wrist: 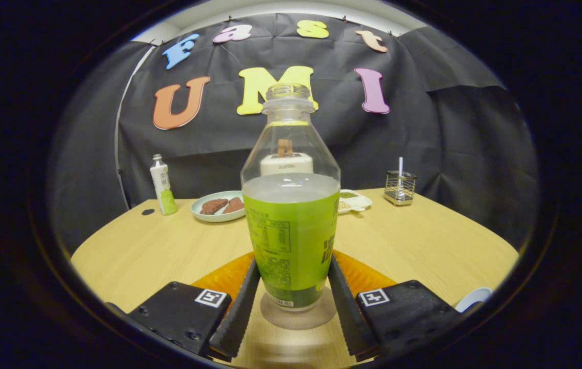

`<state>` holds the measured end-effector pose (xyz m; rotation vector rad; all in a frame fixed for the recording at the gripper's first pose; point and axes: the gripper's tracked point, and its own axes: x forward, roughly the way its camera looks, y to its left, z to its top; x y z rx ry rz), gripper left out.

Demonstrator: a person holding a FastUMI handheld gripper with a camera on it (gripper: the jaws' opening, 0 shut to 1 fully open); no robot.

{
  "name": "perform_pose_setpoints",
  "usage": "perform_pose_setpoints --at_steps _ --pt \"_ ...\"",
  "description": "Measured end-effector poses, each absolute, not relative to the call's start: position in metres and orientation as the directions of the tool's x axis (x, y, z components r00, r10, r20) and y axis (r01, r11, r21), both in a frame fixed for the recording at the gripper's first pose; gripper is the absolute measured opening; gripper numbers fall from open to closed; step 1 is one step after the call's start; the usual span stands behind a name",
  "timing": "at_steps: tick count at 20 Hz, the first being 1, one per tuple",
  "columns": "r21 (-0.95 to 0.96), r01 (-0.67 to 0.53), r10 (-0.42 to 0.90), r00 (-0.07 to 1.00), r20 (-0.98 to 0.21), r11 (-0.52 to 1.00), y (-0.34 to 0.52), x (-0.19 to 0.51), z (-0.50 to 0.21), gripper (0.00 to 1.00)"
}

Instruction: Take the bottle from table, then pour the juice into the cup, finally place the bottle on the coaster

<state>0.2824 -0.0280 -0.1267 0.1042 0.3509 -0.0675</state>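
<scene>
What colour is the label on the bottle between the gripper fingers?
Bright green with dark print, on the bottle between the gripper fingers, gripper view.

Cup (473, 297) beside the gripper (291, 302): just a rim sliver, rest cut off. Bottle (291, 205) blocks the white item behind it and part of the tray (355, 201). Coaster (298, 315) mostly under the bottle base. Finger contact with the bottle: can't tell. Labels too small.
</scene>
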Motion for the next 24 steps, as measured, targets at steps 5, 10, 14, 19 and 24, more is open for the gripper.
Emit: perform_pose_setpoints --at_steps 5,10,14,19,24 --pt "0.063 0.079 -0.050 0.926 -0.373 0.995 -0.028 0.283 -0.138 0.80" --pt "0.040 0.076 -0.055 0.920 -0.388 0.996 -0.029 0.282 -0.145 0.81" --pt "0.044 0.074 -0.052 0.920 -0.389 0.996 -0.030 0.282 -0.145 0.83" --pt "0.044 0.061 -0.040 0.927 -0.372 0.997 -0.027 0.281 -0.139 0.87" --pt "0.034 0.043 -0.027 0.927 -0.375 0.998 -0.024 0.279 -0.141 0.99"
